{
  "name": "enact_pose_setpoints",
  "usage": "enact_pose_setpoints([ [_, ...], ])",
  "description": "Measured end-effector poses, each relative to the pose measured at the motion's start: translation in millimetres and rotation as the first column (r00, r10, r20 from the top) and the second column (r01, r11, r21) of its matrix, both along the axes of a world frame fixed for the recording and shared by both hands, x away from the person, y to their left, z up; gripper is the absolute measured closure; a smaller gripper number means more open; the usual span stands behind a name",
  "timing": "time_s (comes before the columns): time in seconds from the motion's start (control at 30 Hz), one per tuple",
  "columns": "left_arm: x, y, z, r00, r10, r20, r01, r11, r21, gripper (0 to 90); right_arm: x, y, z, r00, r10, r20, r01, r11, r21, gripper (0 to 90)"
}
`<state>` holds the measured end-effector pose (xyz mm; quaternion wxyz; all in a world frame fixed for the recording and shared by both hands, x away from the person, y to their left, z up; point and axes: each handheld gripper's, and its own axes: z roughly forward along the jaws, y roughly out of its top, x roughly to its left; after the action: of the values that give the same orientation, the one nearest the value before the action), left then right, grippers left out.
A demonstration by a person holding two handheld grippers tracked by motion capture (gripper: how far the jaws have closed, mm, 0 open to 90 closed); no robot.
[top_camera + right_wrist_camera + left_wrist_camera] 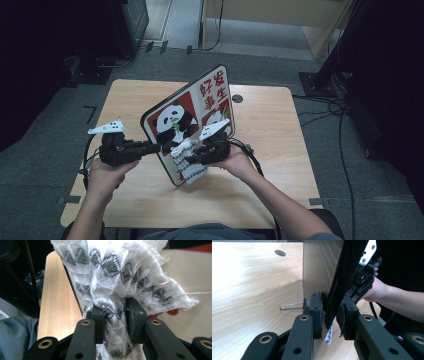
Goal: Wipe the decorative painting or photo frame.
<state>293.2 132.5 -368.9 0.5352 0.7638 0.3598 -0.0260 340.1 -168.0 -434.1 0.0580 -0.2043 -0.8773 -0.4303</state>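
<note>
- The panda board [187,122] was held tilted on its near edge over the middle of the wooden table [280,165], so that its printed face was turned to the right and could be reached.
- The left gripper [155,146] was clamped on the near left edge of the board; in the left gripper view the jaws pressed on the board [319,272] from both sides, probably to keep it steady.
- The right gripper [192,156] was closed on a white cloth [189,167] with a grey pattern, just at the lower part of the board's face.
- In the right gripper view the cloth [117,277] was bunched between the jaws and laid against the board, apparently for wiping.
- A small wire clip [292,306] was seen at the back side of the board.
</note>
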Motion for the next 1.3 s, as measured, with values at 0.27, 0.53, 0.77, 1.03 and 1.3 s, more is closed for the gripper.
enact_pose_setpoints([
  [0.27,0.1,0.1,0.0,1.0000,-0.001,-0.001,0.001,1.0000,0.000,75.6,-1.8,-1.3,-12.4,0.9997,0.004,-0.023,-0.005,1.000,-0.017,72.0],
  [0.53,0.8,0.6,-0.3,1.0000,0.002,-0.003,-0.002,1.0000,-0.003,75.5,-2.2,-0.7,-19.8,0.9991,0.007,-0.042,-0.009,0.999,-0.037,72.0],
  [0.77,0.8,0.2,-0.5,1.0000,0.005,-0.001,-0.005,1.0000,-0.003,75.3,0.7,-0.1,-23.9,0.9943,-0.004,-0.107,-0.004,0.998,-0.069,73.2],
  [1.03,1.0,-1.2,-0.7,1.0000,0.002,-0.002,-0.002,1.0000,0.006,73.8,0.8,0.7,-12.5,0.9920,-0.002,-0.126,-0.008,0.997,-0.072,76.4],
  [1.3,2.4,1.6,0.5,0.9997,0.019,-0.018,-0.019,0.9998,-0.006,62.0,1.0,0.8,7.2,0.9931,0.003,-0.117,-0.009,0.999,-0.045,76.8],
])
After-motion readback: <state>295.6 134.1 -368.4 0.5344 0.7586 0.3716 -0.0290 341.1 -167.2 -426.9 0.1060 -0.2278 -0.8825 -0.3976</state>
